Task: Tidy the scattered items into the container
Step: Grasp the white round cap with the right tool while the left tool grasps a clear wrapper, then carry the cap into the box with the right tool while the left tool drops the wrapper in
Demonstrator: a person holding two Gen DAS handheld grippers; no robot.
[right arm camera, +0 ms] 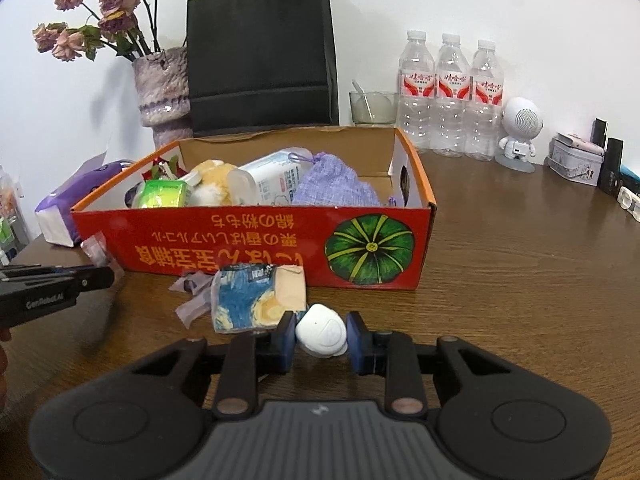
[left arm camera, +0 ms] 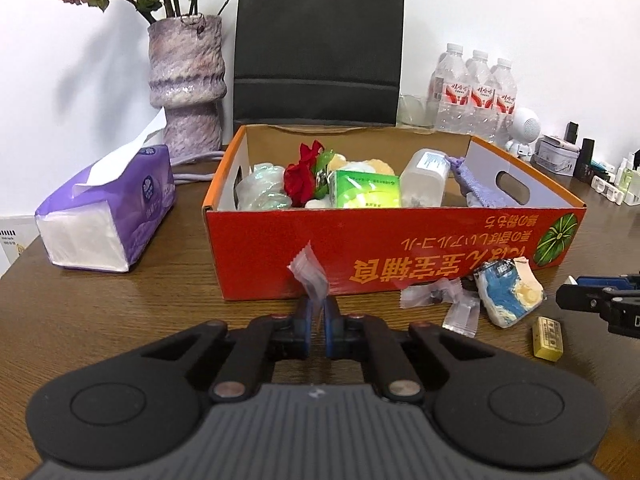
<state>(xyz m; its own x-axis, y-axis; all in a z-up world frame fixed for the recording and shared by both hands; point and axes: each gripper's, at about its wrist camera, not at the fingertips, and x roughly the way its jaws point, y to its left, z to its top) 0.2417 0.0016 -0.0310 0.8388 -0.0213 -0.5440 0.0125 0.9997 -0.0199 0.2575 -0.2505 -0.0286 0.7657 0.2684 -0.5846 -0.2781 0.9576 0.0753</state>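
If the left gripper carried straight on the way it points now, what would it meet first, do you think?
Probably the red front wall of the box. The left gripper, shut on a clear packet, points at it with only bare table between, though depth is hard to judge.

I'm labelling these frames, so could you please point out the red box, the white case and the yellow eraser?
red box (right arm camera: pixel 248 248): right wrist view, on its printed front wall.
white case (right arm camera: pixel 321 330): right wrist view, on its domed top.
yellow eraser (left arm camera: pixel 547 338): left wrist view, on its top face.
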